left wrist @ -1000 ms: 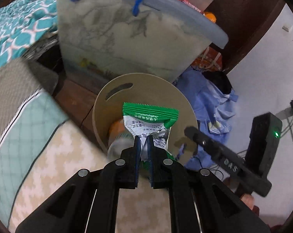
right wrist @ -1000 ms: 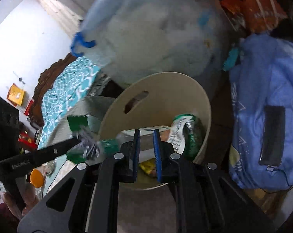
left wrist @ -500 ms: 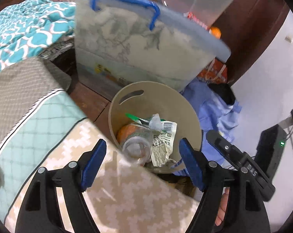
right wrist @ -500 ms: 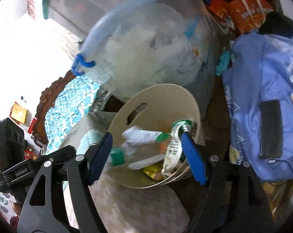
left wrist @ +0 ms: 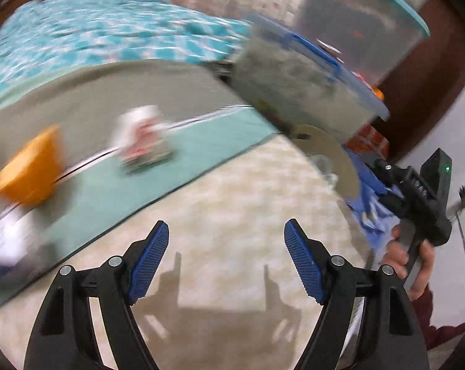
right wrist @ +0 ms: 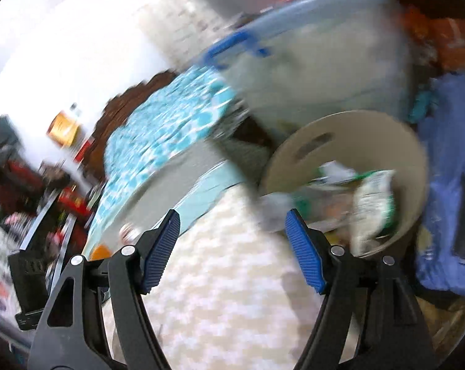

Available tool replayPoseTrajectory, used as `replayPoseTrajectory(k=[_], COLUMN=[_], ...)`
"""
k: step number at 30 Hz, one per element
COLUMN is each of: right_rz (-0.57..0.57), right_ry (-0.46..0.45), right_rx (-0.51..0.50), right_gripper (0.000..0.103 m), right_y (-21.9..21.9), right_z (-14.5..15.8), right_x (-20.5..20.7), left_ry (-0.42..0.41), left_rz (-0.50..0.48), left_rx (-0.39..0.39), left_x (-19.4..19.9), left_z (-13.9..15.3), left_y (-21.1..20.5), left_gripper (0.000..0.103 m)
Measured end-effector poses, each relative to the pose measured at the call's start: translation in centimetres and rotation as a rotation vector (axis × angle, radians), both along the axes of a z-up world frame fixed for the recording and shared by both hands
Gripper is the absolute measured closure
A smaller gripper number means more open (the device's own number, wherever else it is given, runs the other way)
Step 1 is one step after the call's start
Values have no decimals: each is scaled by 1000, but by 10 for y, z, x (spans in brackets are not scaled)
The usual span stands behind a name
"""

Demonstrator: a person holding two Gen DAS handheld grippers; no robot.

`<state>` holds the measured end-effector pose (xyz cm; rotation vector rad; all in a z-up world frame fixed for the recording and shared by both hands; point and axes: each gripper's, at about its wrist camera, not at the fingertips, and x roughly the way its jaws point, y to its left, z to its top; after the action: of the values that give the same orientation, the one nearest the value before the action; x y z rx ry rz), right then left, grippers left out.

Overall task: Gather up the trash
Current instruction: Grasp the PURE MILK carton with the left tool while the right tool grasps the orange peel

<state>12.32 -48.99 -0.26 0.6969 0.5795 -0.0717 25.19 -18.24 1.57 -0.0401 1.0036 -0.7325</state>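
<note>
Nearest, the left gripper is spread wide with nothing between its blue pads, above a cream patterned blanket; the right gripper is likewise released and empty. Farther out on the teal bedding lie a blurred orange packet and a white-and-red wrapper. At the bed's edge stands the beige bin, wrappers inside; a clear storage tub behind
</note>
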Motion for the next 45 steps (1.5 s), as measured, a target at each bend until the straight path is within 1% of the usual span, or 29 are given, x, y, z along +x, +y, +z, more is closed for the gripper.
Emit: replayPoseTrajectory(k=[1,4,5,6,7,8,9,11,14,17,19,21,22,23,25,26,27,29,30,31,32,33,34,36,38,41,43,44,45], right_rz=[52,206,299,359,413,495,531,572,573,594,647,758,847,936,1023,1008,973,825,754,659,596,515,478,457,482,526,511,503,499], right_ry=[5,28,43,52,58,68,80,120,172,216,235,220,214,207,173,159,157,182,193,195,187,174,174,193,223,256,270,269,270], right_rx=[-1,-11,-9,-12,-22,-54,-82,-145,-215,-207,-173,-146,-139,-152,-245,-286,-294,-244,-209,-157,-131,-112,-110,-116,-146,-218,-254,-257,-259], right_gripper=[32,41,47,52,54,59,64,65,68,68,69,69,68,67,68,68,68,68,62,52,28,16,16,15,12,11,11,9,8], right_y=[16,64,93,113,133,166,186,228,270,292,310,333,349,363,380,378,372,342,327,309,298,286,283,281,296,315,325,331,332], right_z=[2,5,5,6,6,6,4,-4,-18,-28,-31,-27,-25,-23,-18,-16,-15,-15,-14,-13,-12,-10,-9,-10,-16,-25,-29,-30,-31], right_x=[10,38,54,64,73,89,99,124,156,176,173,154,139,125,102,98,100,120,131,143,149,158,165,182,193,203,211,215,215], left_ry=[11,55,79,91,110,126,134,140,135,145,149,152,147,136,128,127,126,116,109,97,88,71,50,23,7,-1,-2,-37,-54], left_rz=[47,170,228,262,312,347,367,409,435,456,466,470,474,489,511,531,543,567,571,569,564,555,543,529,523,530,541,545,545], left_rx=[-11,-54,-81,-95,-118,-142,-162,-201,-208,-212,-212,-213,-213,-219,-232,-235,-228,-185,-165,-141,-124,-100,-72,-26,32,78,98,131,149], left_x=[0,-1,-2,-1,-1,0,0,0,2,6,6,8,7,7,7,9,10,14,15,17,19,19,18,15,13,11,11,9,9], left_z=[-2,-11,-16,-19,-23,-25,-26,-25,-23,-25,-27,-27,-27,-26,-26,-26,-26,-25,-24,-22,-21,-20,-18,-18,-22,-31,-37,-37,-39], left_y=[25,83,111,125,146,162,174,197,213,222,227,228,230,236,245,250,252,250,247,241,237,231,223,216,209,209,210,209,207], left_gripper=[29,29,29,29,29,29,29,29,29,21,19,16,14,12,11,11,11,11,11,11,9,9,9,9,9,10,20,33,38])
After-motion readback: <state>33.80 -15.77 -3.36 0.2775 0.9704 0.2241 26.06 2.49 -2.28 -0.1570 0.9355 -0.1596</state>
